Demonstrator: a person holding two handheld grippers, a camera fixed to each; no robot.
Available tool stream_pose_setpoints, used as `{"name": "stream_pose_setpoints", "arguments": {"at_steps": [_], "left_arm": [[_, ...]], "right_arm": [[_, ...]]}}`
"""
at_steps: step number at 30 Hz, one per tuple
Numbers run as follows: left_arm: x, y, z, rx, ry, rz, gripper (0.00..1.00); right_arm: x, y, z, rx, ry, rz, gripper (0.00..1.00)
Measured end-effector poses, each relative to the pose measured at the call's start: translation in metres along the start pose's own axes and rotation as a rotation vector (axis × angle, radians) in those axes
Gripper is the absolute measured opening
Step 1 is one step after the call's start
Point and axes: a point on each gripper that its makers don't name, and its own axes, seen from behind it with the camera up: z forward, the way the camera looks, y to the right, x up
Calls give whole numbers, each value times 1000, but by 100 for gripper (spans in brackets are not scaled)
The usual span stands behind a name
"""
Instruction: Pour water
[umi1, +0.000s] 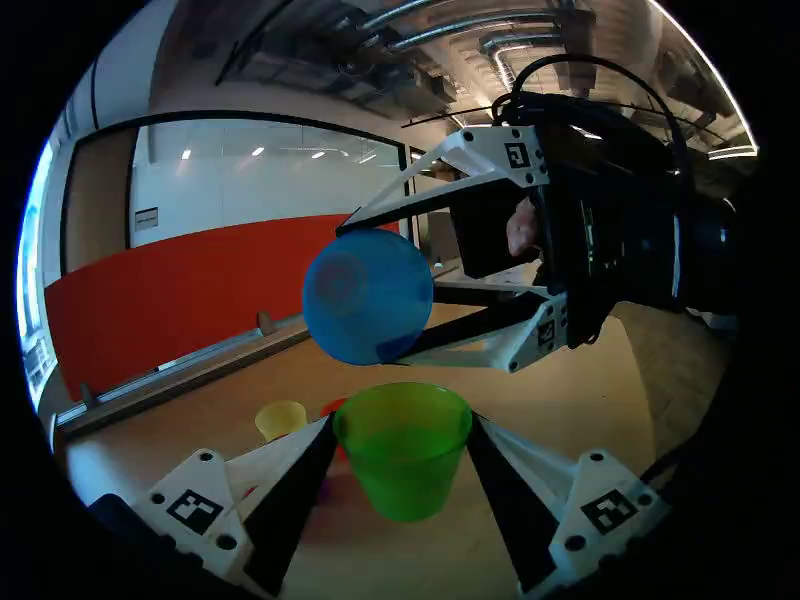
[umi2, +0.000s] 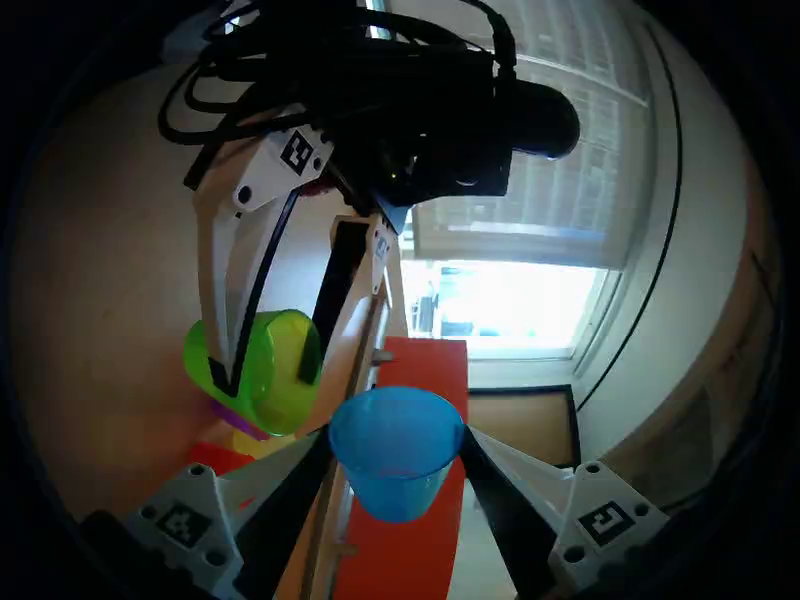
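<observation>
Now the blue cup (umi1: 367, 295), pinched by the right gripper (umi2: 395, 437), is tipped above the left gripper's (umi1: 402, 425) pinched green cup (umi1: 403, 465); further tilt seems needed.

1. The left gripper (umi1: 400, 432) is held level with its fingers pointing forward. The jaws are narrowed, and both fingers press on the sides of an upright green cup (umi1: 405, 470).
2. The right gripper (umi2: 395, 440) has both fingers clamped on a blue cup (umi2: 395, 462). In the left gripper view it is raised above and beyond the left gripper, rolled onto its side with one finger over the other.
3. Part of a hand (umi1: 520, 228) shows behind the right gripper's finger bases, against its dark body.
</observation>
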Motion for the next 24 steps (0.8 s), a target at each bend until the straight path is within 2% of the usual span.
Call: {"name": "stream_pose_setpoints", "arguments": {"at_steps": [18,24], "left_arm": [[-3,-1,0,-3,-8,-6,89],[-2,-1,0,-1,-8,-3,89]], "right_arm": [[-5,5,2,-16,7,41,92],[-10,3,4,-11,10,129,92]]}}
